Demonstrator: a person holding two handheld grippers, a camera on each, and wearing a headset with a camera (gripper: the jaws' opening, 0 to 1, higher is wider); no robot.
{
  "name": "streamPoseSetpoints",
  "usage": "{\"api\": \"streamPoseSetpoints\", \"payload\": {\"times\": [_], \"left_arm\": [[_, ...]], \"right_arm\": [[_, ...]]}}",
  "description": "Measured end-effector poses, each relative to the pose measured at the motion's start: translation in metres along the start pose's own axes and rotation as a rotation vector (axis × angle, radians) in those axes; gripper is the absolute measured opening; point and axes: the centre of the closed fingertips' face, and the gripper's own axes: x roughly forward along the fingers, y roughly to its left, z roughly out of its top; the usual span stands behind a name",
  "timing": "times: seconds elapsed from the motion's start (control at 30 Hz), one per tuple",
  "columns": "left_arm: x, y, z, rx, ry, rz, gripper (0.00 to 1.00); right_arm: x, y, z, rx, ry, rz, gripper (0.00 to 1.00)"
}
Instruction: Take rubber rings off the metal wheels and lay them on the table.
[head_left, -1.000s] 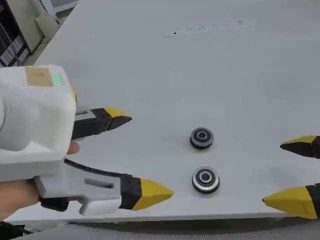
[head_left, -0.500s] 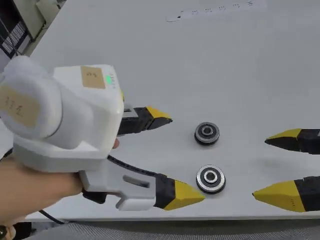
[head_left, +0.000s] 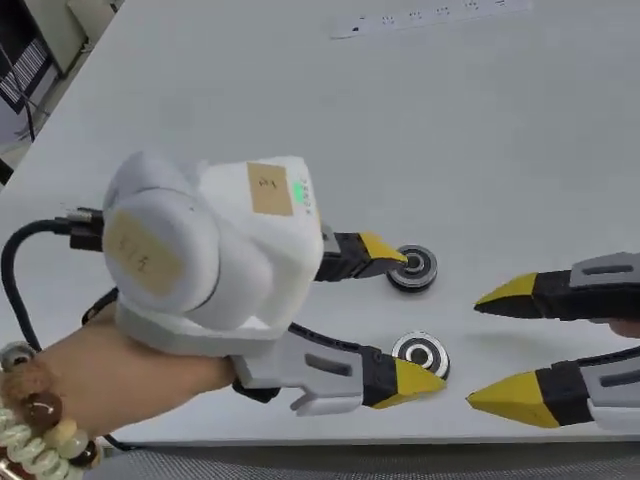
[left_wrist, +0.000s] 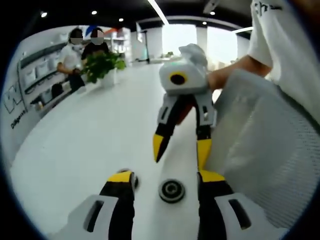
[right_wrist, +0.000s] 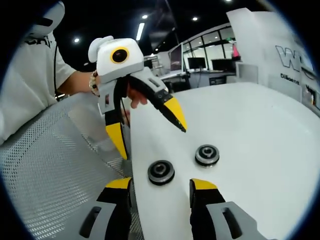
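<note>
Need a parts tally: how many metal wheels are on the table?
2. The far wheel sits at the far jaw tip of the left hand-held gripper; the near wheel lies between its open jaws, close to the table edge. That gripper's body could hide more.

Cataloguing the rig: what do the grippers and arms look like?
The left gripper and right gripper have black jaws with yellow tips. The left's white housing carries a tan label, green light and black cable; bead bracelets ring that wrist.
</note>
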Motion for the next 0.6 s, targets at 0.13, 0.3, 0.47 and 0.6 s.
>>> {"api": "streamPoseSetpoints", "payload": {"times": [0.13, 0.3, 0.47, 0.6], "left_arm": [[0.002, 0.0, -0.007, -0.01, -0.004, -0.008, 0.46], [0.005, 0.002, -0.014, -0.053, 0.003, -0.022, 0.41], [0.012, 0.005, -0.017, -0.116, -0.014, -0.016, 0.29], [0.016, 0.003, -0.022, -0.08, 0.001, -0.004, 0.27]], "right_arm": [[0.006, 0.002, 0.0, -0.026, 0.008, 0.015, 0.38], [0.012, 0.001, -0.007, -0.06, 0.043, 0.031, 0.32], [0.015, -0.002, -0.01, -0.059, 0.053, 0.029, 0.28], [0.017, -0.005, -0.009, -0.044, 0.04, 0.012, 0.23]]}}
